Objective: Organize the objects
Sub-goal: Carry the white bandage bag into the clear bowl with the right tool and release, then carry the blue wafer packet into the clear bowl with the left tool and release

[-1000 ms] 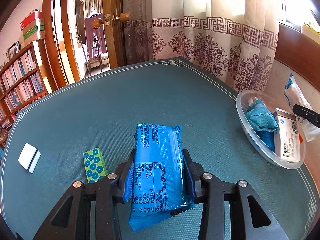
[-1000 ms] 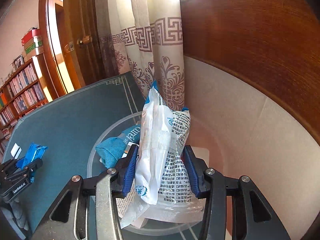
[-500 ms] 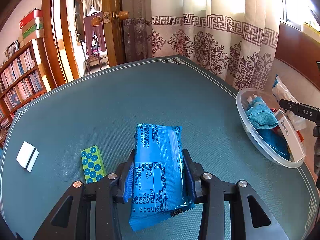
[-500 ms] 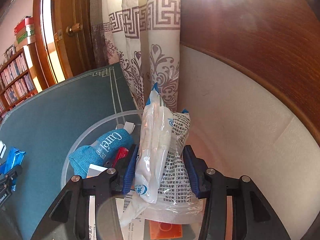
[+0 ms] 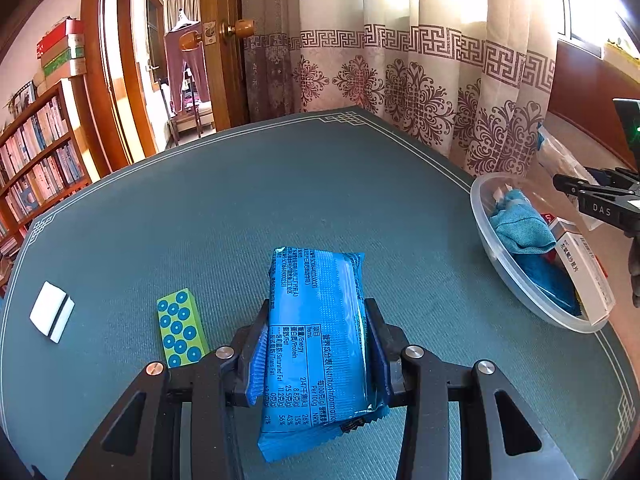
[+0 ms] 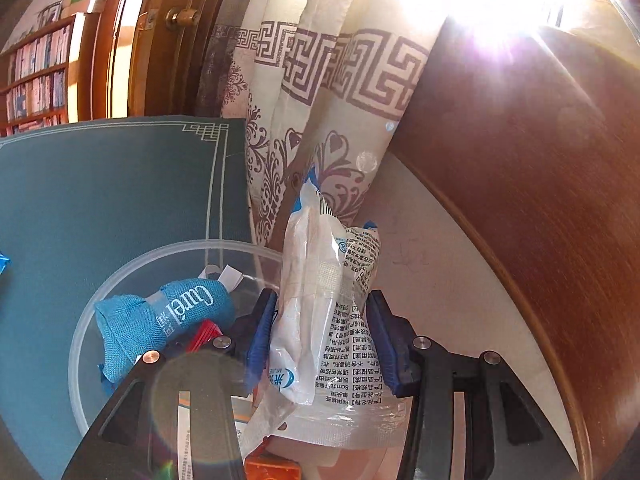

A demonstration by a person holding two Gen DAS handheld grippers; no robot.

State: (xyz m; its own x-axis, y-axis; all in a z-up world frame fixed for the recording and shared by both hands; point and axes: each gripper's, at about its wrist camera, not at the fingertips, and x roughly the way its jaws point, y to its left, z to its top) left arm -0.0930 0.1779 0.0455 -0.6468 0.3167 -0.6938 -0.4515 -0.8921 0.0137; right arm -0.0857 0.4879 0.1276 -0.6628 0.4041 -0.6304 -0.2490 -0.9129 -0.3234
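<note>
- My left gripper (image 5: pixel 316 344) has its fingers closed on the blue snack packet (image 5: pixel 316 336), held above the green table (image 5: pixel 280 200).
- At 9 o'clock from that packet lies the green dotted box (image 5: pixel 181 328); further out the same way, a white block (image 5: pixel 51 312).
- At 3 o'clock sits the clear bowl (image 5: pixel 516 276), holding a blue pouch (image 5: pixel 520 228) and a white carton (image 5: pixel 586 276).
- My right gripper (image 6: pixel 326 336) is clamped on the white plastic packet (image 6: pixel 324 304), over the bowl's rim at its 3 o'clock side.
</note>
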